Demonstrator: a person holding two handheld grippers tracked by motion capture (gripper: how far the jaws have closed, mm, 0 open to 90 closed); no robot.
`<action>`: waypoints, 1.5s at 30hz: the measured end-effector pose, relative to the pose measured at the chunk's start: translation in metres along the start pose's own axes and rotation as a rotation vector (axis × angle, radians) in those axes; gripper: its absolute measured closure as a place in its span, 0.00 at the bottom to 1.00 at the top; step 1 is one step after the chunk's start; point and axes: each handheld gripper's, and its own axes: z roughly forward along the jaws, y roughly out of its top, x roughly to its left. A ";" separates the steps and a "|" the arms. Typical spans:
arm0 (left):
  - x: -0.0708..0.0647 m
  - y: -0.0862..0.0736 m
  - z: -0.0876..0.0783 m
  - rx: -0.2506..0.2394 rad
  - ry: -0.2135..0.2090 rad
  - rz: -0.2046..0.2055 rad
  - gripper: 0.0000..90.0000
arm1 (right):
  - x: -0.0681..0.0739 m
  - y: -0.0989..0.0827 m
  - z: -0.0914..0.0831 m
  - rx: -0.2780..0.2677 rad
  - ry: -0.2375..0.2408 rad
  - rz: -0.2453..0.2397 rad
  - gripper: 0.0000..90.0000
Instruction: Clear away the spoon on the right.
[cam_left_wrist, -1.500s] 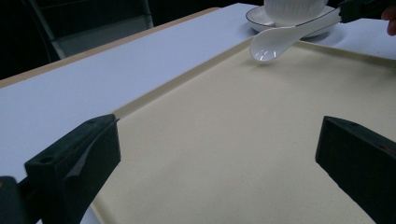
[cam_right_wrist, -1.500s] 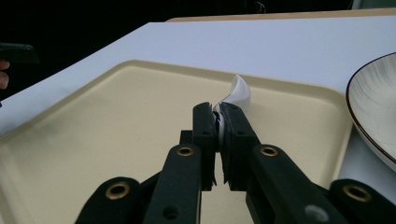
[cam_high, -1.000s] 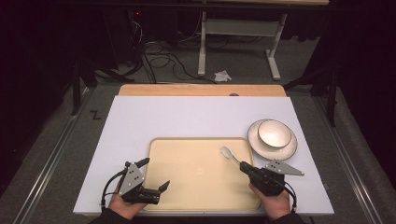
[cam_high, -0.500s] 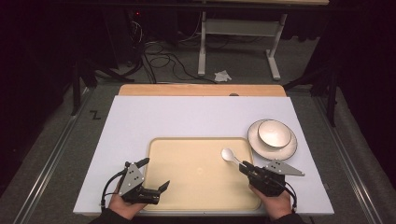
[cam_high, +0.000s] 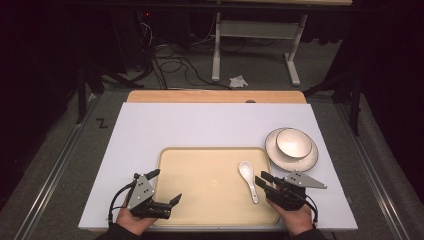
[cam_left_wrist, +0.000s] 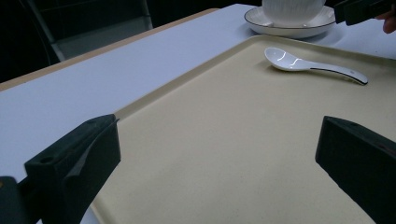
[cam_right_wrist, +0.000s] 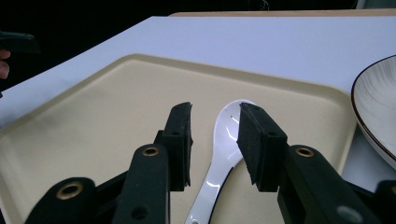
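A white ceramic spoon lies on the beige tray, bowl end pointing away from me. My right gripper is open at the spoon's handle end. In the right gripper view, the jaws of that gripper stand a little apart on either side of the spoon, which rests on the tray. My left gripper is wide open and empty over the tray's near left part. The left gripper view looks between its jaws at bare tray, with the spoon farther off.
A white bowl sits on a dark-rimmed plate just right of the tray, on the white tabletop. The plate's rim lies close to my right gripper. A wooden strip borders the table's far edge.
The spoon, held above the tray by my right gripper a second ago, has come down onto the tray and the jaws have let it go. The left gripper stayed put.
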 end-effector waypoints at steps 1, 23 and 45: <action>0.000 0.000 0.000 0.000 0.001 0.000 0.01 | 0.000 0.000 0.001 0.000 0.002 -0.001 0.74; 0.001 0.001 -0.003 -0.008 -0.004 0.004 0.01 | 0.020 0.023 0.096 0.401 -0.069 -0.184 1.00; 0.000 0.000 0.001 0.007 -0.006 0.010 0.01 | 0.022 -0.003 0.042 0.398 -0.003 -0.205 1.00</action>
